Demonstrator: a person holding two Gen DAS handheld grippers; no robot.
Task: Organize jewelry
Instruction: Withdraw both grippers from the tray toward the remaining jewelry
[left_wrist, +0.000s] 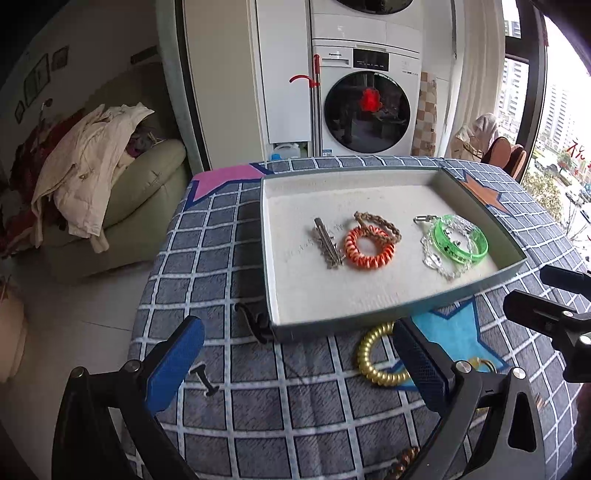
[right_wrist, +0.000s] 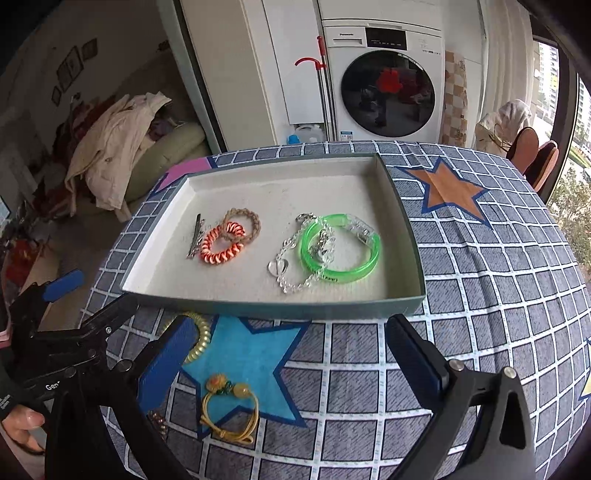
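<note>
A shallow tray (right_wrist: 236, 308) with teal walls and a white lining is set on the checked tablecloth (right_wrist: 480, 280). Five pieces are held in it. At the left, a silver hair clip (right_wrist: 195, 236) is laid beside an orange coil hair tie (right_wrist: 221, 243), which is overlapped at its far side by a tan braided band (right_wrist: 243, 221). At the right, a green bangle (right_wrist: 341, 251) is crossed by a clear crystal chain bracelet (right_wrist: 299, 266); the two are tangled together.

Outside the tray, near its front wall, a gold coil hair tie (left_wrist: 380, 356) is left on the cloth, partly on the blue star patch (right_wrist: 251, 354). A yellow cord tie with beads (right_wrist: 229, 410) is seen on the same patch, nearer the cameras. A small black pin (left_wrist: 205, 378) and a black elastic (left_wrist: 255, 321) are found off the tray's near-left corner.

The left gripper (left_wrist: 295, 362) is spread wide, nothing between its pads, over the cloth in front of the tray. The right gripper (right_wrist: 291, 362) is likewise spread fully, nothing pinched, above the blue star.
</note>
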